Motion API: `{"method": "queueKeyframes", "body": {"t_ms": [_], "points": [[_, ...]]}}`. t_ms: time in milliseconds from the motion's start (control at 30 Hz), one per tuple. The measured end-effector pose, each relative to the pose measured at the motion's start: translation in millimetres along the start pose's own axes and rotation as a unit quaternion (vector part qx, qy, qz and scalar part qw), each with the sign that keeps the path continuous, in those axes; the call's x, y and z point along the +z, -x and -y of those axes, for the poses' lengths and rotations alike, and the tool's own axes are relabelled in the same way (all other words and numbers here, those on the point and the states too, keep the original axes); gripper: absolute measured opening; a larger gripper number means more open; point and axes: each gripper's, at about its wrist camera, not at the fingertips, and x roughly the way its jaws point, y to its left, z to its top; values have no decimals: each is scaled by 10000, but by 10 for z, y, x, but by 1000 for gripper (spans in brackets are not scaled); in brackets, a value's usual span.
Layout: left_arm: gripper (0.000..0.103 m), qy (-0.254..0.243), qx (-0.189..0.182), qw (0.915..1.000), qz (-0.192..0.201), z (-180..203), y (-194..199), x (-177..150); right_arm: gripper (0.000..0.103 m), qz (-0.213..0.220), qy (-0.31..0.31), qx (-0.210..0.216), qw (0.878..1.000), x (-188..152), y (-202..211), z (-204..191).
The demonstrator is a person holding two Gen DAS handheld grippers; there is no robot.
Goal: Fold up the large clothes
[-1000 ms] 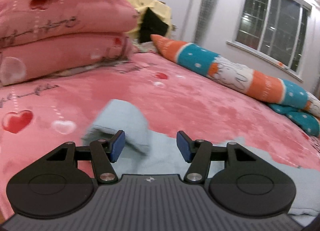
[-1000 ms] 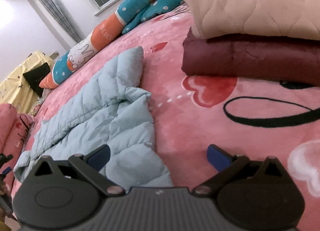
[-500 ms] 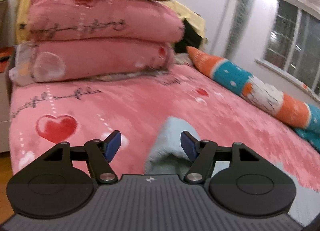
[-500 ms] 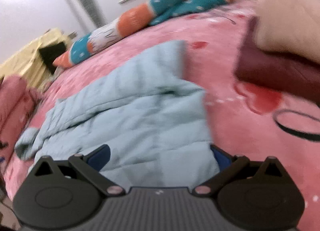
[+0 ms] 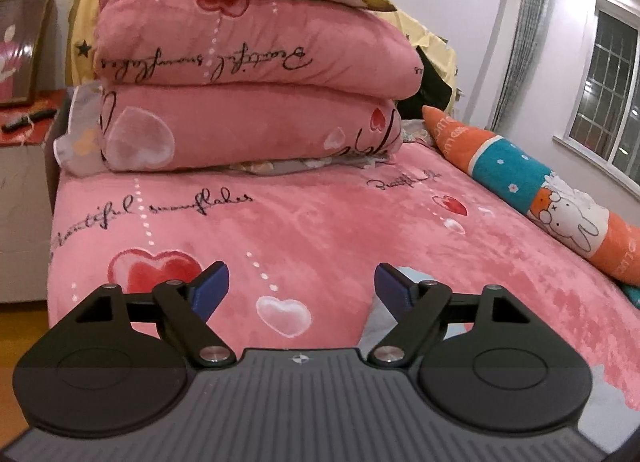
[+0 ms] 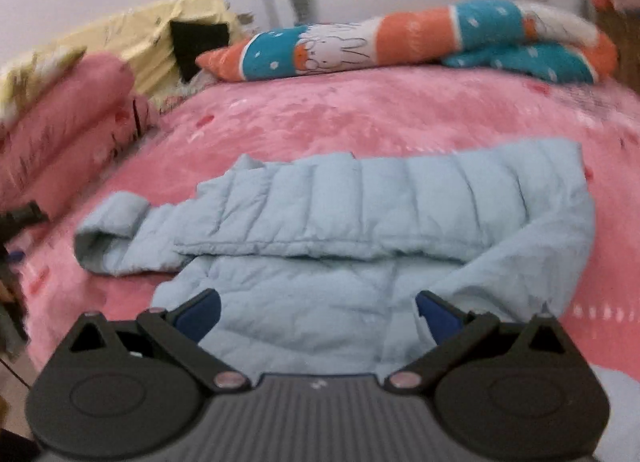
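A pale blue padded jacket [image 6: 360, 238] is lying spread across the pink bed [image 6: 400, 118], one long panel already turned over along its far side and a sleeve trailing out to the left. The right gripper [image 6: 318, 312] is hovering over the near edge of the jacket with its jaws standing wide and nothing pinched between them. The left gripper [image 5: 302, 288] is pointing out over bare pink cover, its jaws opening and empty, with only a corner of blue fabric showing just behind its right finger. The step in hand looks like regrasping for the next fold. To do it well, each gripper should probably be taking a firm bite of the near hem at matching points, through all the padded layers, then lifting evenly so the bulky quilting is rolling over in one straight line rather than bunching. The loose sleeve would best be tucked in first.
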Motion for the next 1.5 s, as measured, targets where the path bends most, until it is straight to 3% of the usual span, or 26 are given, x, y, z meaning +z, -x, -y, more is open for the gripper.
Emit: {"method": "queueKeyframes", "body": {"t_ms": [333,600,767,967,1100,1200,1500], "points": [[99,403,-136,9986,-324,-112,-118,1,102,95,646,-867,9941,20,14,-196],[100,386,-286,9983,-329,-52,-81,-17,102,74,-113,-1699,9854,-371,521,534],[101,273,-441,9984,-242,61,-9,-35,102,-19,-832,-2214,9716,-603,724,1113],[101,79,-559,9982,-183,201,43,-84,102,-420,-1384,-2269,9631,-867,667,1530],[102,-40,-570,9981,-217,273,26,-118,101,-827,-1670,-1793,9660,-993,605,1637],[102,-62,-622,9978,-232,322,16,-134,102,-989,-1454,-1667,9702,-973,626,1564],[103,-189,-720,9971,-146,343,18,-134,100,-1051,-1251,-2067,9647,-1043,802,1473]]}}
